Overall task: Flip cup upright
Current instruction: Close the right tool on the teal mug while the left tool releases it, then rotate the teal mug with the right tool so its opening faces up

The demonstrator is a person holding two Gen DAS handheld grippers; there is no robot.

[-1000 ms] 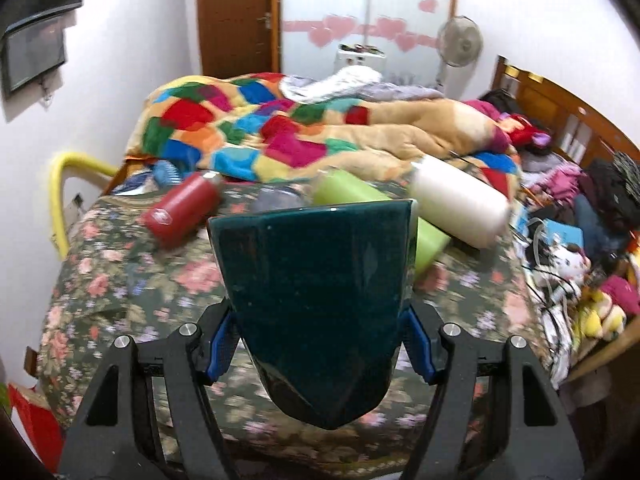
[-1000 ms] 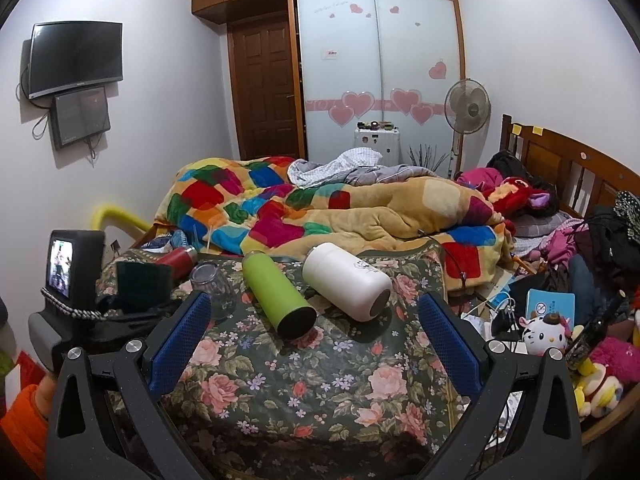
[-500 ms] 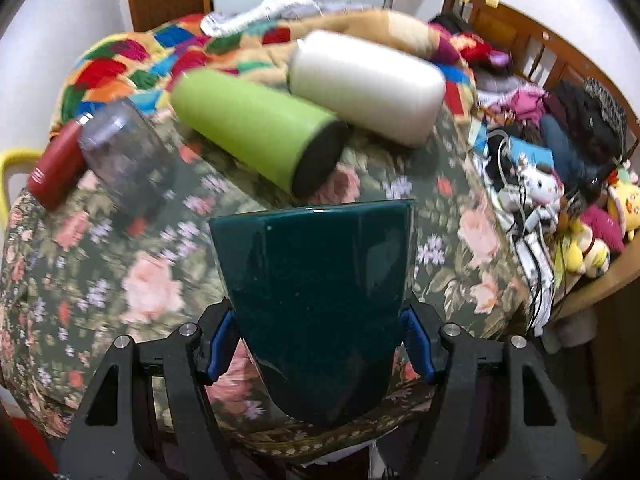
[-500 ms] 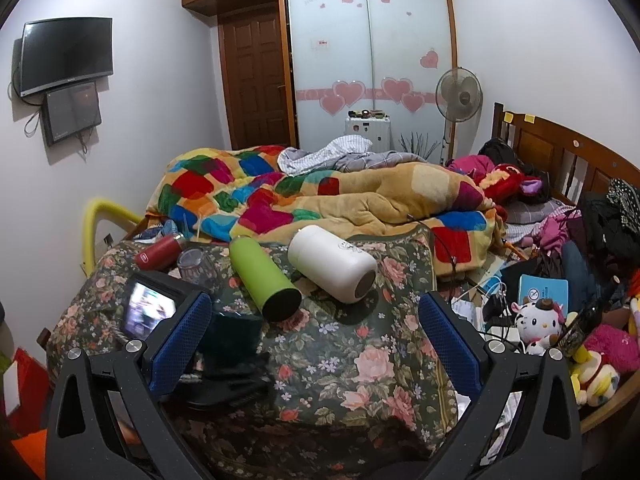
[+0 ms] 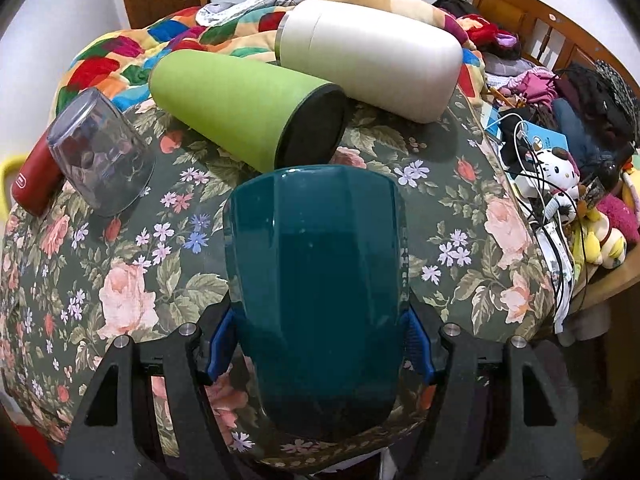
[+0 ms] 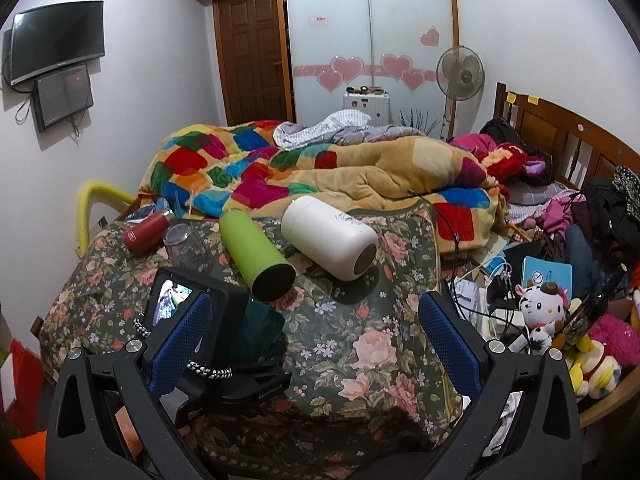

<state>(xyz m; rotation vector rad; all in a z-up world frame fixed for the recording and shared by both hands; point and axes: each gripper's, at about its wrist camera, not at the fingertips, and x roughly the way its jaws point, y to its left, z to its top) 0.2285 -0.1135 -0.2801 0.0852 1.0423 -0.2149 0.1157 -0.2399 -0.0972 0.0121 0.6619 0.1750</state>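
Observation:
My left gripper [image 5: 318,344] is shut on a dark teal faceted cup [image 5: 320,280], its blue pads pressing both sides. The cup is held over the floral cloth [image 5: 120,280] near its front edge, its far end pointing at a green bottle [image 5: 240,108]. In the right wrist view the teal cup [image 6: 258,330] shows at lower left, held by the left gripper with its camera. My right gripper [image 6: 316,336] is open and empty, above the floral cloth [image 6: 360,320].
On the cloth lie a green bottle [image 6: 256,256], a white flask [image 6: 330,238], a red bottle [image 6: 146,232] and an upside-down clear glass [image 5: 100,152]. A patchwork blanket [image 6: 280,172] is behind. Toys and cables [image 6: 540,312] crowd the right side.
The left gripper has carried the teal cup forward and lower over the cloth, closer to the green bottle. The right gripper has risen and drawn back slightly, still open.

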